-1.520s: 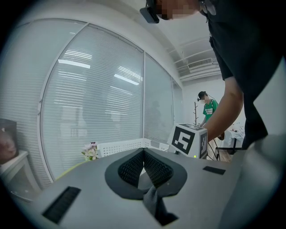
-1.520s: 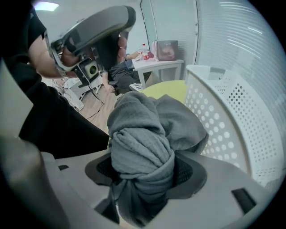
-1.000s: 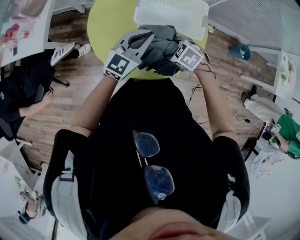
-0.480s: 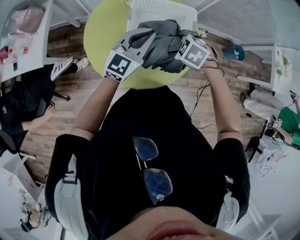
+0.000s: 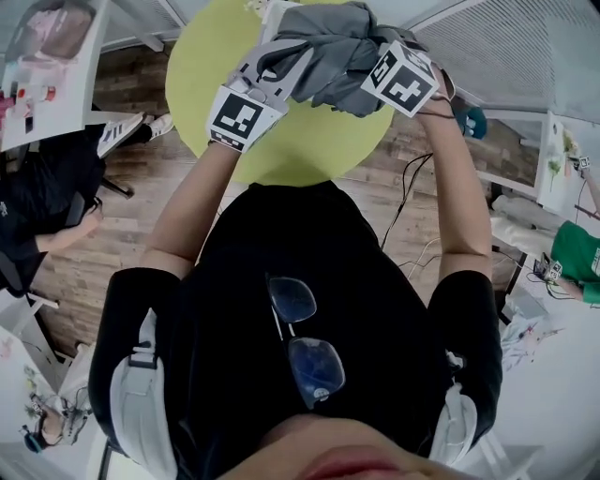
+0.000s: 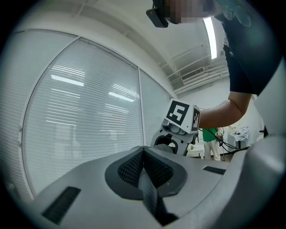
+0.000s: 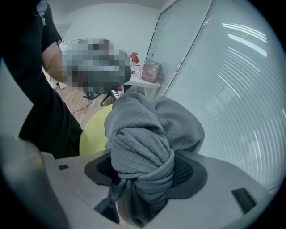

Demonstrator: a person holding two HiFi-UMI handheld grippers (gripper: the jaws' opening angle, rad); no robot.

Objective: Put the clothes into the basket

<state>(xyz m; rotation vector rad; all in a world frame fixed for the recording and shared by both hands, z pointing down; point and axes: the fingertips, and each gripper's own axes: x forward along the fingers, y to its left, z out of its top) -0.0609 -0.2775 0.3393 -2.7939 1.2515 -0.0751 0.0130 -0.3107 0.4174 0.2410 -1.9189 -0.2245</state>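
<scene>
A bunched grey garment (image 5: 328, 47) is held up over the round yellow-green table (image 5: 300, 141). My right gripper (image 5: 375, 52) is shut on it; in the right gripper view the twisted cloth (image 7: 143, 134) fills the space between the pads of that gripper (image 7: 143, 172). My left gripper (image 5: 281, 61) sits against the garment's left side. In the left gripper view its pads (image 6: 144, 167) meet with no cloth showing between them, and the right gripper (image 6: 178, 129) shows beyond. Only a sliver of the white basket (image 5: 269, 11) shows at the top edge, behind the garment.
A seated person in black (image 5: 37, 187) is at the left beside a white desk (image 5: 47, 56). Cables (image 5: 412, 206) trail over the wooden floor. A person in green (image 5: 577, 258) stands at the right. White blinds (image 5: 525, 47) line the far wall.
Both grippers have carried the grey garment farther from my body, over the table toward the basket. The basket, plainly visible before, is now almost wholly covered by the cloth.
</scene>
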